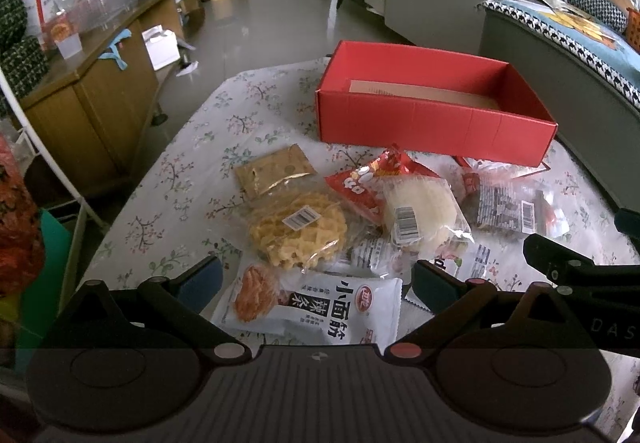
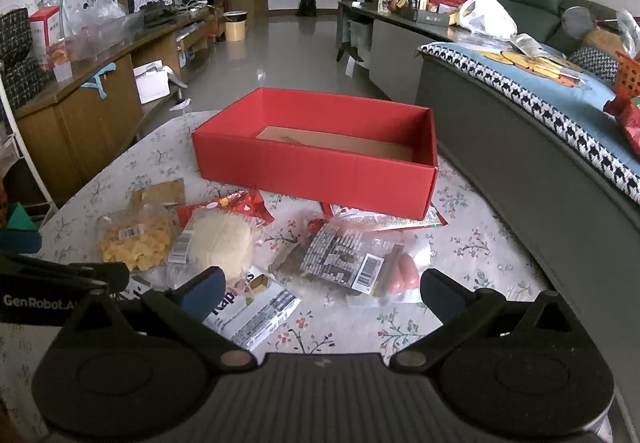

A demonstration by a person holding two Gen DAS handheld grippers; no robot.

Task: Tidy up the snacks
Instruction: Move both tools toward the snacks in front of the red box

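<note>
An open red box [image 1: 432, 127] [image 2: 316, 171] stands at the far side of the floral-cloth table [image 1: 168, 179] and holds no snacks. Before it lie several snack packs: a yellow waffle-cracker bag [image 1: 298, 231] [image 2: 136, 241], a white round cake pack [image 1: 420, 209] [image 2: 220, 239], a red pack [image 1: 360, 183], a brown pack [image 1: 272, 169], a dark labelled pack [image 1: 504, 207] [image 2: 344, 263] and a white spicy-strip pack [image 1: 320, 307]. My left gripper [image 1: 316, 279] hovers open above the spicy-strip pack. My right gripper [image 2: 320, 287] is open above the dark pack, holding nothing.
A wooden cabinet [image 1: 92, 91] with clutter runs along the left. A grey sofa [image 2: 520, 147] with a blue houndstooth-edged blanket borders the table on the right. A low counter [image 2: 400, 23] with bags stands behind. Tiled floor [image 2: 280, 55] stretches beyond the table.
</note>
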